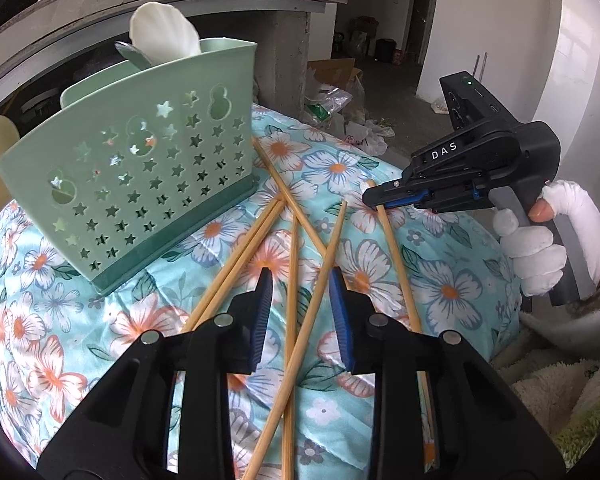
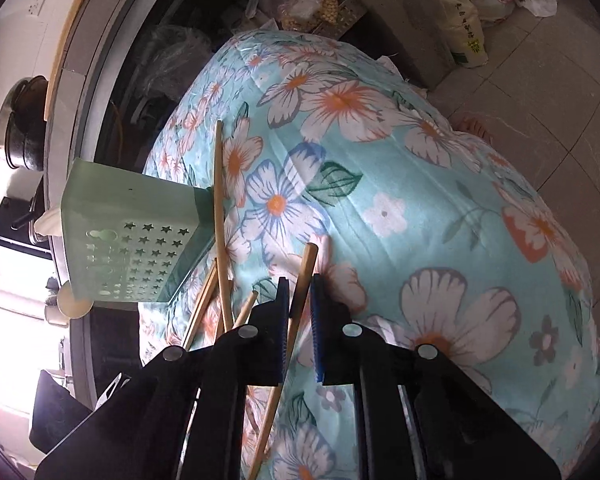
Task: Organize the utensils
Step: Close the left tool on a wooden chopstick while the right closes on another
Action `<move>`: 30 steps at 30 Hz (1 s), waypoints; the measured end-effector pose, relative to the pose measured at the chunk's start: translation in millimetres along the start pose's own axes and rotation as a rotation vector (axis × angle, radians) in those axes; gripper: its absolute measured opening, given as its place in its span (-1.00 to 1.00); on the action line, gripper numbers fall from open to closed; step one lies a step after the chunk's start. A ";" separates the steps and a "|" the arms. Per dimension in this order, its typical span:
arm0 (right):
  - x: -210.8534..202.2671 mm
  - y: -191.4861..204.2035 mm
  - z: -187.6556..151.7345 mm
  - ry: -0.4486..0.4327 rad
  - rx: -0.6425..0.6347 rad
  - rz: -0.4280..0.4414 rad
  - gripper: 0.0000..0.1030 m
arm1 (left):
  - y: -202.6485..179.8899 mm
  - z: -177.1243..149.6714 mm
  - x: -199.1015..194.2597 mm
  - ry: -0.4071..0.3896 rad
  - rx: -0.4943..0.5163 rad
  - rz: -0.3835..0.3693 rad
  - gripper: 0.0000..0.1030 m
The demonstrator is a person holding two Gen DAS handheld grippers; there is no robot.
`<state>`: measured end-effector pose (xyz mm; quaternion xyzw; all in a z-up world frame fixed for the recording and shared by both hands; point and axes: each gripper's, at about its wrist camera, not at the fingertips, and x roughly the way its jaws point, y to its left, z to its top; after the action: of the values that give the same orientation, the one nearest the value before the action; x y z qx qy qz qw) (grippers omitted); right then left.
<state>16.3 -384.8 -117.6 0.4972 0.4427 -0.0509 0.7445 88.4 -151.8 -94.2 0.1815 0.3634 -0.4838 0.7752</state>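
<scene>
- Several long, thin bamboo chopsticks (image 1: 288, 240) lay scattered and crossed on the turquoise floral cloth (image 1: 452, 264) covering the bench.
- Beside them stood a pale green plastic utensil holder (image 1: 140, 176) pierced with star cut-outs, with a white shell-shaped scoop (image 1: 162, 34) standing in it.
- The left gripper (image 1: 300, 280), black with blue pads, stood over the pile, two chopsticks lying between its jaws; the pads were apart from them, so it was released.
- The right gripper (image 2: 300, 292), held by a hand in a white glove (image 1: 540, 240), was clenched on one chopstick (image 2: 306, 276) near its end, at the far right of the pile.
</scene>
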 end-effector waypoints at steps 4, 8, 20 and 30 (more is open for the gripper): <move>0.5 0.1 -4.4 -0.001 -0.014 0.001 -0.78 | -14.1 3.4 17.0 0.042 0.078 0.035 -0.46; -1.2 -3.2 -6.3 0.002 -0.010 0.013 -0.78 | -21.6 8.3 30.0 0.076 0.134 0.081 -0.46; -0.7 -7.2 -5.8 0.005 -0.002 0.037 -0.78 | -33.9 16.3 51.3 0.147 0.233 0.121 -0.65; 0.0 -9.9 -5.0 0.007 0.006 0.053 -0.78 | -33.4 23.6 72.6 0.194 0.250 0.124 -0.89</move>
<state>8.1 -385.8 -125.0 0.5111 0.4317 -0.0307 0.7426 87.5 -227.2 -129.8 0.3445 0.3617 -0.4567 0.7361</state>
